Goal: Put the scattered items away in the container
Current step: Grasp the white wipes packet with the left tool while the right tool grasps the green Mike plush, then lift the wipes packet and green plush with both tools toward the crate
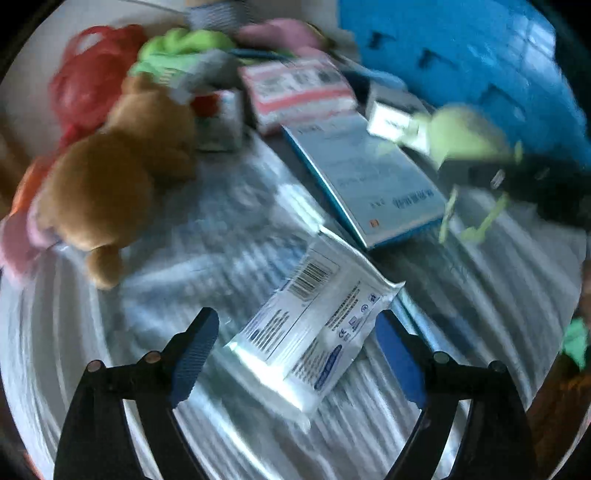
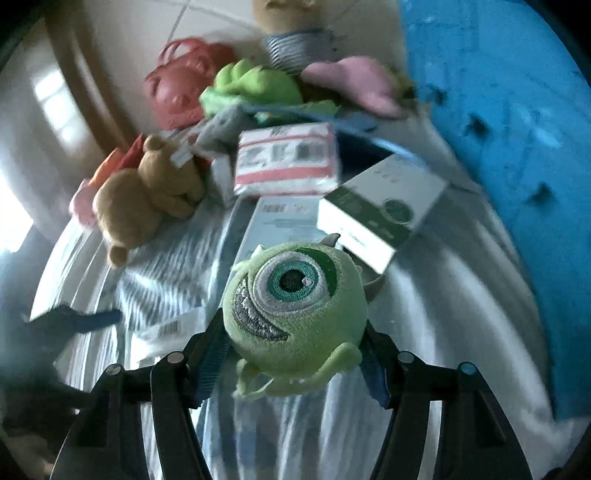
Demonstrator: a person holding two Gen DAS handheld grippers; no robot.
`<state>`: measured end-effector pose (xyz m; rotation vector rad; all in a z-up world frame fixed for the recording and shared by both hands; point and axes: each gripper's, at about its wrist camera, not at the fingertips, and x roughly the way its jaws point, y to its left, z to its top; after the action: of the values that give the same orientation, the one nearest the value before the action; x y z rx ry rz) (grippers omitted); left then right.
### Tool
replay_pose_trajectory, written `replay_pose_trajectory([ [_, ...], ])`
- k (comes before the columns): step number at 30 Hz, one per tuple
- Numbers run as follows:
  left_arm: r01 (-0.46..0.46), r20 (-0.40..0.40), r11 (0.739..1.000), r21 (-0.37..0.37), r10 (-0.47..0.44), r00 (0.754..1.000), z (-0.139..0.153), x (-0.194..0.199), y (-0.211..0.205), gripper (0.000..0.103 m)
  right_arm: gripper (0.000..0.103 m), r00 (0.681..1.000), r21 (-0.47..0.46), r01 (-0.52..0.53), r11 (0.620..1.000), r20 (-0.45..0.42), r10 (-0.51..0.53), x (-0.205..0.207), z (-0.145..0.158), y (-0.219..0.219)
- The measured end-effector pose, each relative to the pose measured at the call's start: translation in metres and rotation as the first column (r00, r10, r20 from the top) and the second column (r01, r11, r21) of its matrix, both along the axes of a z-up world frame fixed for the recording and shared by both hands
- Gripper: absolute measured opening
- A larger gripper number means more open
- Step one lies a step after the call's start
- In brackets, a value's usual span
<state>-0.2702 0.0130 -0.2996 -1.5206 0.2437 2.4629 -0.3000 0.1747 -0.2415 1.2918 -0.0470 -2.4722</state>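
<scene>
Your left claw (image 1: 297, 354) is spread wide w/ the white wipes packet (image 1: 314, 332) between its fingers; your right claw (image 2: 293, 363) pinches the green one-eyed plush (image 2: 295, 306).

A pale blue-and-white striped fabric sheet (image 1: 207, 236) covers the surface, rumpled into folds and catching bright glare in patches. Beyond it lies a cream tiled floor (image 2: 207, 26) with thin grout lines. At the left edge of the right wrist view, a bright window (image 2: 55, 107) lets in daylight beside a curved tan wooden frame (image 2: 92, 92).
</scene>
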Motion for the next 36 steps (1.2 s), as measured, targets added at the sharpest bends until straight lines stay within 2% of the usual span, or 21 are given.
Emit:
replay_pose_trajectory([
  [2, 0.063, 0.022, 0.998, -0.006, -0.062, 0.998, -0.014, -0.004, 0.002, 0.090, 0.064, 0.998, -0.007, 0.063, 0.998, -0.011, -0.063, 0.009, 0.003, 0.001],
  [4, 0.067, 0.012, 0.997, 0.034, -0.068, 0.998, -0.015, -0.004, -0.006, 0.083, 0.064, 0.994, -0.005, 0.112, 0.994, -0.015, -0.112, 0.021, 0.004, 0.000],
  [6, 0.066, 0.008, 0.996, 0.051, -0.067, 0.998, -0.009, -0.004, -0.012, 0.069, 0.064, 0.990, 0.005, 0.138, 0.990, -0.014, -0.138, 0.031, 0.005, -0.004],
  [9, 0.043, 0.009, 0.996, 0.083, -0.044, 0.999, 0.001, -0.002, -0.023, 0.060, 0.064, 0.986, 0.023, 0.166, 0.986, -0.016, -0.166, 0.046, 0.005, -0.012],
  [15, 0.001, -0.048, 0.993, 0.119, 0.005, 0.999, 0.039, 0.016, -0.044, 0.058, 0.064, 0.982, 0.034, 0.188, 0.982, -0.042, -0.187, 0.067, 0.016, -0.026],
  [22, -0.006, -0.144, 0.988, 0.157, 0.028, 0.989, 0.105, 0.041, -0.052, 0.058, 0.064, 0.976, 0.017, 0.191, 0.981, -0.112, -0.188, 0.087, 0.064, -0.031],
  [30, 0.000, -0.251, 0.982, 0.191, 0.049, 0.967, 0.167, 0.045, -0.028, 0.058, 0.064, 0.958, 0.021, 0.182, 0.983, -0.228, -0.173, 0.102, 0.132, -0.014],
  [36, -0.001, -0.326, 0.975, 0.223, 0.076, 0.942, 0.207, 0.045, 0.004, 0.058, 0.064, 0.942, 0.016, 0.151, 0.988, -0.305, -0.139, 0.107, 0.172, 0.010],
])
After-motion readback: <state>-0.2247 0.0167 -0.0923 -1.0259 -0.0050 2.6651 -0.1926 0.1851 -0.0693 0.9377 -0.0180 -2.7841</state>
